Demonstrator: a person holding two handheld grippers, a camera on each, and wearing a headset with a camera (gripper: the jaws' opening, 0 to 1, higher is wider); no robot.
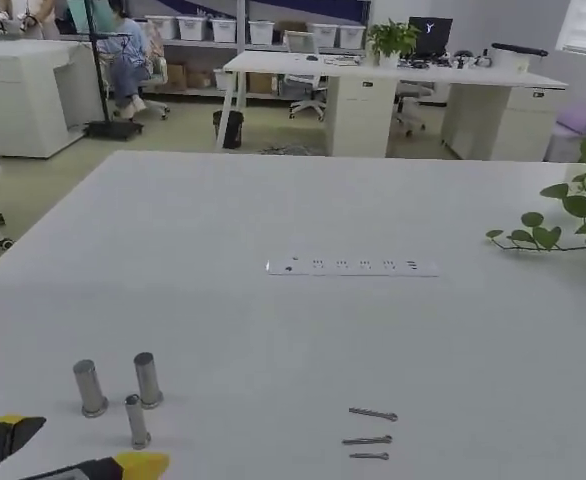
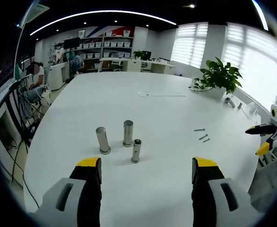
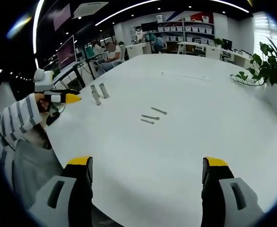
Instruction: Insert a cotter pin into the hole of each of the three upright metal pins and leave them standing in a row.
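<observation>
My left gripper [image 2: 147,163] and right gripper [image 3: 148,163], both wide open and empty, above a white table [image 1: 273,330].
Three upright metal pins [image 1: 148,380] cluster front-left; three cotter pins [image 1: 367,440] lie well right. They look thin, light, skittish: I'd pinch one by its head.

Seen over the white desk [image 2: 176,109], the left gripper [image 2: 146,163] has two black fingers [image 2: 89,182] capped in yellow. Each is set in a pale grey moulded housing with a slot-shaped cutout. The right gripper [image 3: 148,161] is the same build: black fingers [image 3: 79,184], yellow tips, grey slotted shells. At the desk's near edge, the person wears a white-and-dark-grey striped sleeve [image 3: 13,120] above a plain grey garment [image 3: 32,165], both of soft, loosely creased cloth.
</observation>
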